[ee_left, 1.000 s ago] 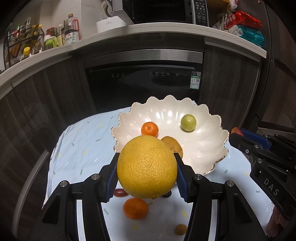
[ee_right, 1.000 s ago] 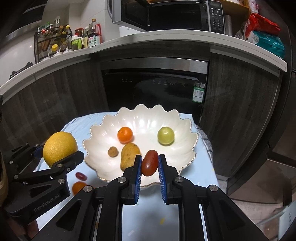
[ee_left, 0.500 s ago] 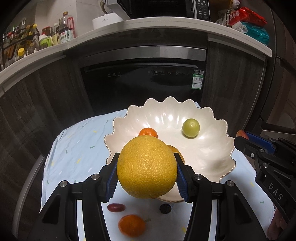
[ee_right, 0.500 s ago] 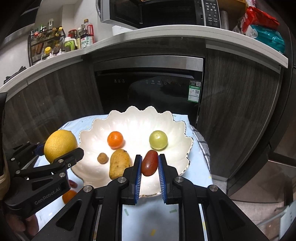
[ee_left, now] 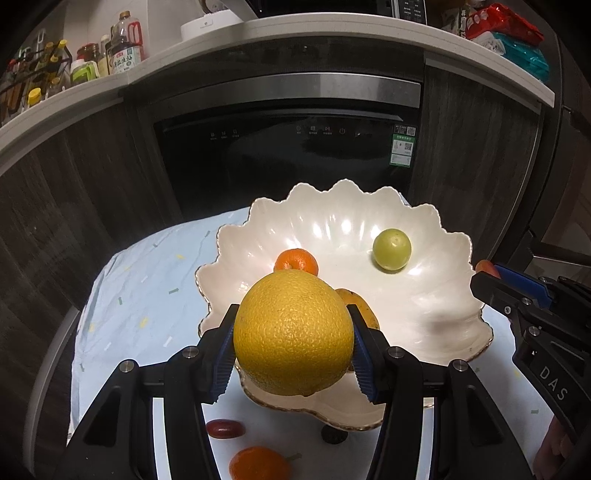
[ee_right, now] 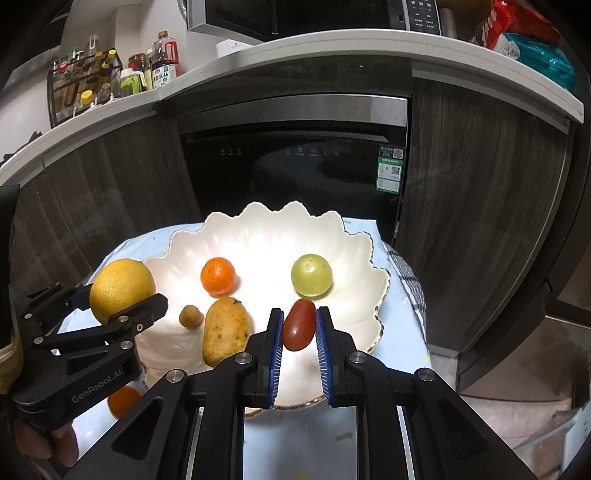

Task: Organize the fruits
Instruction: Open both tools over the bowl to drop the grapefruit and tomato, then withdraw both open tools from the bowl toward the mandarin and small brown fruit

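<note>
The left claw (ee_left: 293, 341) held a large yellow citrus fruit (ee_left: 293, 334) pressed between its blue pads, over the near rim of the scalloped white bowl (ee_left: 424, 295). The right claw (ee_right: 299, 326) was closed on a small dark red oval fruit (ee_right: 298, 325), also above the bowl's near side, toward its right. The left claw's black body read "GenRobot.AI" in the right wrist view; the right claw's body showed the letters "DAS" in the left wrist view.

Inside the bowl lay a small orange mandarin (ee_right: 218, 276) at the back left, a green round fruit (ee_right: 311, 275) at the back right, a yellow-brown mango (ee_right: 225, 330) at the front, and a small brown round fruit (ee_right: 190, 316) just left of the mango. The held citrus hid most of the mango in the left wrist view.

In front of the bowl, on the pale blue cloth (ee_left: 147, 280) covering the surface, lay another dark red oval fruit (ee_left: 225, 429), a second mandarin (ee_left: 258, 463) and a small dark round thing (ee_left: 334, 435) right under the bowl's rim. The cloth left of the bowl was bare up to its edge; right of the bowl only a narrow strip showed before the surface dropped off.

Behind the bowl stood a dark appliance door (ee_left: 288, 155) with a green sticker (ee_left: 402, 147) bearing a QR code, its text too small to read. On the white worktop (ee_left: 332, 29) above stood bottles (ee_left: 125, 48) with an unreadable label and bright snack bags (ee_left: 509, 37).
</note>
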